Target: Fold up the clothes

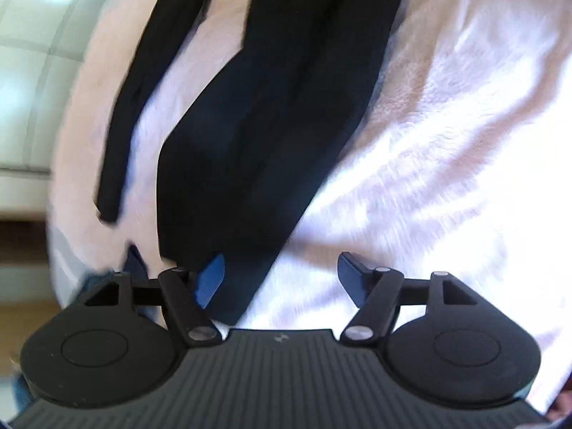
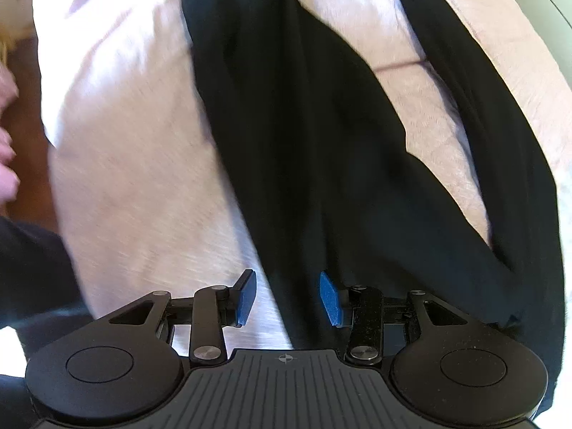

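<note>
A black garment (image 1: 250, 125) lies stretched out in long folds on a pale pink fleecy blanket (image 1: 429, 143). A narrow black strip of it (image 1: 118, 143) runs apart on the left. My left gripper (image 1: 282, 279) hovers over the garment's near end, its jaws wide apart and gripping nothing. Its blue left pad (image 1: 211, 279) sits against the dark cloth. In the right wrist view the black garment (image 2: 304, 143) crosses the blanket (image 2: 136, 143) in two bands. My right gripper (image 2: 287, 296) stands half open above the garment's left edge. Its blue pads (image 2: 246, 296) do not press on the cloth.
Pale tiles (image 1: 28, 71) show past the blanket's left edge in the left wrist view. In the right wrist view a person's hand (image 2: 7, 143) and a dark sleeve (image 2: 32, 268) are at the left, over a brown floor (image 2: 28, 200).
</note>
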The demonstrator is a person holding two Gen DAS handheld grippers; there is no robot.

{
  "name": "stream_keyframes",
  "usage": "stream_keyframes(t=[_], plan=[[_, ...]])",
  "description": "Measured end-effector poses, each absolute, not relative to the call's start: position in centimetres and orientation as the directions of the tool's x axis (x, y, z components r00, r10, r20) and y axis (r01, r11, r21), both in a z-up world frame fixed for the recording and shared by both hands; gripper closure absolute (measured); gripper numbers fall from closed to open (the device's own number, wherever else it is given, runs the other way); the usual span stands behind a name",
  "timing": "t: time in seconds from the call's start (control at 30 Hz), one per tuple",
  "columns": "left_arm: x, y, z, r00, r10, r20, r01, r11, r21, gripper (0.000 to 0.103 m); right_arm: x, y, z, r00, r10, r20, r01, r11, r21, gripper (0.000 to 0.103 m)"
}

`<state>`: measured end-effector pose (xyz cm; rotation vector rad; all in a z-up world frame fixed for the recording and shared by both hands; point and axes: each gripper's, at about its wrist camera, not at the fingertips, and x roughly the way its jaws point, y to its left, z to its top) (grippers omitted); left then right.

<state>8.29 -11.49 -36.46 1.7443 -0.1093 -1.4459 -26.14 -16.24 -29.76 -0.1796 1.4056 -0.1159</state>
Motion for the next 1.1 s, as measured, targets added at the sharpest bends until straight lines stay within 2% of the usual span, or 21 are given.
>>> stream_keyframes(t=[0.03,0.07,0.1,0.13,0.2,0.23,0.27,0.4,0.53,0.57,0.63,0.7,0.73,0.8,0.83,0.97,1.1], plan=[[8.2,-12.1,-37.3,0.356,-0.573,-0.738,0.425,-0.604,0.674,0.042,-26.3,-16.4,-30.3,0.156,-0.199,-0.968,-0.041,0.977,-0.207,0.060],[8.3,-12.8,-37.7,0.380,-0.582,-0.719,0.436,-0.573,0.694,0.052,-26.6,-16.5,-30.9,0.150,-0.210,-0.966,-0.056,0.974,-0.220,0.060],[8.6,-13.5,-37.6,0.398,-0.573,-0.716,0.467,-0.545,0.696,0.084,-26.8,-16.6,-31.4,0.149,-0.219,-0.964,-0.070,0.970,-0.231,0.060],[9.0,-14.0,-37.0,0.412,-0.562,-0.718,0.493,-0.525,0.694,0.095,-27.1,-16.7,-31.6,0.154,-0.224,-0.962,-0.082,0.968,-0.239,0.060],[9.8,-14.2,-34.8,0.425,-0.530,-0.733,0.536,-0.505,0.676,0.099,-27.6,-17.3,-31.7,0.168,-0.225,-0.960,-0.088,0.966,-0.242,0.060],[10.1,-13.9,-33.4,0.427,-0.508,-0.749,0.553,-0.508,0.660,0.100,-27.8,-17.6,-31.3,0.171,-0.217,-0.961,-0.078,0.969,-0.233,0.068],[10.3,-13.3,-31.7,0.422,-0.475,-0.772,0.565,-0.529,0.634,0.100,-28.0,-18.0,-30.9,0.174,-0.209,-0.962,-0.067,0.972,-0.223,0.103],[10.0,-9.9,-27.5,0.407,-0.312,-0.859,0.593,-0.625,0.508,0.100,-28.8,-18.8,-27.1,0.213,-0.104,-0.972,-0.057,0.991,-0.118,0.102],[9.6,-7.5,-30.7,0.422,-0.193,-0.886,0.606,-0.667,0.434,0.097,-29.1,-19.0,-26.9,0.197,-0.074,-0.978,-0.070,0.994,-0.090,0.102],[9.3,-6.9,-32.0,0.427,-0.155,-0.891,0.595,-0.694,0.405,0.096,-29.1,-18.8,-27.7,0.189,-0.079,-0.979,-0.075,0.993,-0.094,0.101],[9.1,-5.6,-33.1,0.426,-0.108,-0.898,0.585,-0.724,0.364,0.089,-29.5,-18.3,-28.5,0.165,-0.067,-0.984,-0.088,0.993,-0.082,0.091],[9.1,-4.7,-33.2,0.418,-0.078,-0.905,0.589,-0.735,0.336,0.087,-29.9,-17.7,-29.2,0.140,-0.050,-0.989,-0.102,0.993,-0.065,0.079],[9.4,-4.7,-32.6,0.407,-0.071,-0.911,0.615,-0.716,0.330,0.087,-30.3,-17.6,-29.1,0.139,-0.042,-0.989,-0.088,0.995,-0.055,0.077],[10.1,-5.4,-31.1,0.385,-0.066,-0.921,0.670,-0.666,0.328,0.084,-31.5,-18.2,-28.3,0.150,-0.038,-0.988,-0.007,0.999,-0.040,0.056],[10.2,-6.0,-30.3,0.379,-0.077,-0.922,0.686,-0.646,0.336,0.081,-32.1,-18.6,-27.9,0.153,-0.040,-0.987,0.038,0.999,-0.035,0.052],[9.9,-9.4,-27.8,0.368,-0.169,-0.914,0.692,-0.607,0.391,0.073,-34.4,-21.4,-26.0,0.169,-0.066,-0.983,0.255,0.967,-0.021,0.050],[6.8,-15.1,-27.3,0.322,-0.276,-0.906,0.659,-0.622,0.423,0.070,-37.7,-25.1,-23.7,0.197,-0.155,-0.968,0.499,0.866,-0.037,0.050]])
